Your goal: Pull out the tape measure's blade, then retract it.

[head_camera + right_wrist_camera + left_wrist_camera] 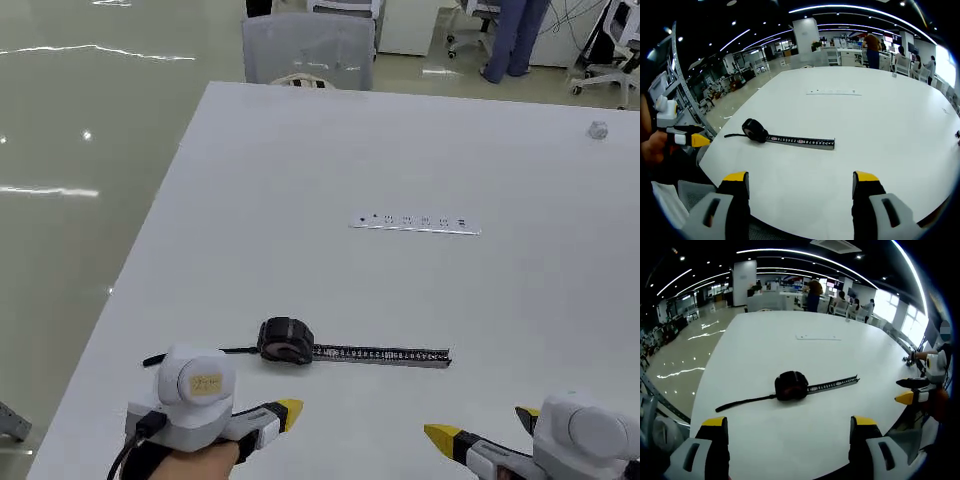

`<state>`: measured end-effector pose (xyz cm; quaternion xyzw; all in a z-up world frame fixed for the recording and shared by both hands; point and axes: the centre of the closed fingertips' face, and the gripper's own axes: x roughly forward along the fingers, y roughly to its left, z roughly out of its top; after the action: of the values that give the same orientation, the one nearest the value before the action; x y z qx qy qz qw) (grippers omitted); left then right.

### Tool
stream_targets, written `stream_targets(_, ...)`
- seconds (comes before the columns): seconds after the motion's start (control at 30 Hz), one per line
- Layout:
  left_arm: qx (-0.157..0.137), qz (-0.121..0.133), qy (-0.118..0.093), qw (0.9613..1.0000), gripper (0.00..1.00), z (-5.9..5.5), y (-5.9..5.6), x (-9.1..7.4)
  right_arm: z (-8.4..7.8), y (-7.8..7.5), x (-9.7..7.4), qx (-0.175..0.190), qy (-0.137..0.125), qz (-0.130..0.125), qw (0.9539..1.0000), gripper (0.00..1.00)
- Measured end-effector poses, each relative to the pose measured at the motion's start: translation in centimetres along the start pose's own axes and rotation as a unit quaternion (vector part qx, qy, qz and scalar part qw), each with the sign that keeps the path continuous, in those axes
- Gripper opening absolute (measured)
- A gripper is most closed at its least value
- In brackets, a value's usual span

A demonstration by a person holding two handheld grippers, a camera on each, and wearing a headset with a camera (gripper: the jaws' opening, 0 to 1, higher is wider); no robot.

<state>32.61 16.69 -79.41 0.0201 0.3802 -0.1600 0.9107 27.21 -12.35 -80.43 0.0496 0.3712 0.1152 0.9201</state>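
The big white counter (pixel 300 180) stretches away, and both tools hang at its near edge. The left tongs (pixel 788 422) are spread wide, nothing between them. The right tongs (pixel 800 176) are the same, wide apart and empty. Both sit short of the work, touching none of it. Farther up the counter lies a white power strip (pixel 415 223). Nearer, the black tape measure (pixel 286 340) rests on the counter just ahead of the left tongs, with its blade (pixel 385 355) drawn out and lying flat toward the right side. A thin black strap (pixel 742 402) trails off the case the other way.
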Motion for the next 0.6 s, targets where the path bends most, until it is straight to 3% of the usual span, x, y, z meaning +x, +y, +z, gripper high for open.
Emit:
stream_targets(0.3,-0.003,0.001,0.000,1.0000,0.96,0.0,0.0,0.1,0.0,-0.1,0.0,-0.001,0.001,0.000,1.0000,0.86)
stream_targets(0.47,-0.008,0.002,0.005,1.0000,0.95,0.1,-0.4,1.2,0.3,-0.9,1.5,-0.024,0.013,0.008,0.9996,0.85)
stream_targets(0.6,-0.007,0.001,0.007,1.0000,0.95,0.1,-0.5,1.5,0.3,-1.3,1.7,-0.029,0.017,0.007,0.9994,0.85)
